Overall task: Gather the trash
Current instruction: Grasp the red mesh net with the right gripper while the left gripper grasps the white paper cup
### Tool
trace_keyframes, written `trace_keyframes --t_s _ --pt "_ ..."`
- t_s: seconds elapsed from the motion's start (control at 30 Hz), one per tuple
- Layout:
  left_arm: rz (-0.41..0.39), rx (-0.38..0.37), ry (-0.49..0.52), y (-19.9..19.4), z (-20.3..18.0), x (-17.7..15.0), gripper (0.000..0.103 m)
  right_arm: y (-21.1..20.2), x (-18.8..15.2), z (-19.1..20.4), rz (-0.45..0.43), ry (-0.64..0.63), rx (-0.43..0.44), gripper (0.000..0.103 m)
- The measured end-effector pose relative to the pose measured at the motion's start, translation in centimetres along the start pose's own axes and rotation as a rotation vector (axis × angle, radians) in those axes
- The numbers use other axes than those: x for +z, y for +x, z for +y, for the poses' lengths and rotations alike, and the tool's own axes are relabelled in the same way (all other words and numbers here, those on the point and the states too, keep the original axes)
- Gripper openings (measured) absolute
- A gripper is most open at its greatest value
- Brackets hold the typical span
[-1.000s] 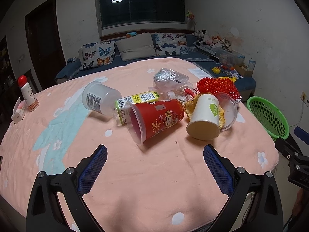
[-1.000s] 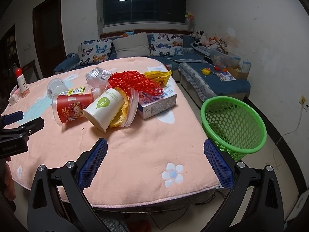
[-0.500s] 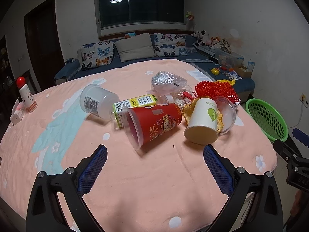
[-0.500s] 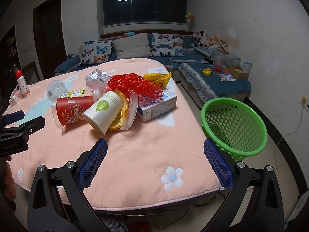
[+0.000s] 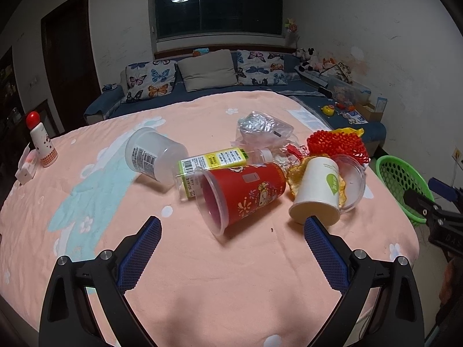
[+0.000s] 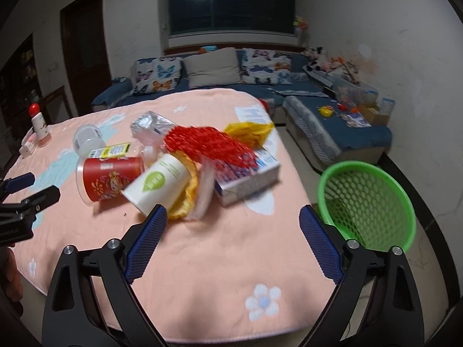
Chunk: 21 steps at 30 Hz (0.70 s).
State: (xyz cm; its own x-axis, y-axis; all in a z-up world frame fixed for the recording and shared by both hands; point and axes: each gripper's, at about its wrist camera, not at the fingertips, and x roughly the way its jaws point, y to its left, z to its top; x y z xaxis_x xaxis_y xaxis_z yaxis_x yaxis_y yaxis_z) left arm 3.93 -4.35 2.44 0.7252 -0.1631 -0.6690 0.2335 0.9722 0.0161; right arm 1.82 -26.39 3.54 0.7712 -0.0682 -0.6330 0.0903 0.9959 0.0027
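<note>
Two grippers hover over a bench (image 5: 231,274) draped in a pink flowered cloth, with the trash heaped beyond their fingers. The left gripper (image 5: 231,248) has its blue-padded fingers (image 5: 141,248) wide apart with nothing between them; just ahead of the gap lies a red cup (image 5: 246,193) on its side, mouth toward the camera. Ahead of the right finger lies a white paper cup (image 5: 318,190), also tipped over, resting against a clear lid and an orange wrapper. Past the red cup sit a yellow-green carton (image 5: 214,160), a clear plastic tub (image 5: 153,156) ahead of the left finger, a crumpled clear bag (image 5: 263,127) and a red net (image 5: 335,144). The right gripper (image 6: 231,231) has its fingers (image 6: 317,243) apart and closing slightly, nothing between them; the white paper cup (image 6: 157,182) lies just beyond its left finger, with the red net (image 6: 208,144), a yellow wrapper (image 6: 249,131) and a small box (image 6: 249,176) ahead of the gap. A green basket (image 6: 364,202) stands on the floor beyond its right finger, off the bench edge. A white bottle with a red cap (image 5: 40,141) stands well off to the left.
</note>
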Motion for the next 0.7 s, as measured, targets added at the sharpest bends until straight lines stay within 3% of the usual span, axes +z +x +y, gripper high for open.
trace_keyframes --t_s 0.2,0.7 --pt "0.023 0.001 -0.004 0.9 1.0 0.0 0.088 3.0 2.4 1.0 0.015 -0.084 0.039 0.08" --pt "0.024 -0.072 0.039 1.9 0.0 1.1 0.088 11.1 7.0 1.9 0.105 -0.254 0.087 0.067"
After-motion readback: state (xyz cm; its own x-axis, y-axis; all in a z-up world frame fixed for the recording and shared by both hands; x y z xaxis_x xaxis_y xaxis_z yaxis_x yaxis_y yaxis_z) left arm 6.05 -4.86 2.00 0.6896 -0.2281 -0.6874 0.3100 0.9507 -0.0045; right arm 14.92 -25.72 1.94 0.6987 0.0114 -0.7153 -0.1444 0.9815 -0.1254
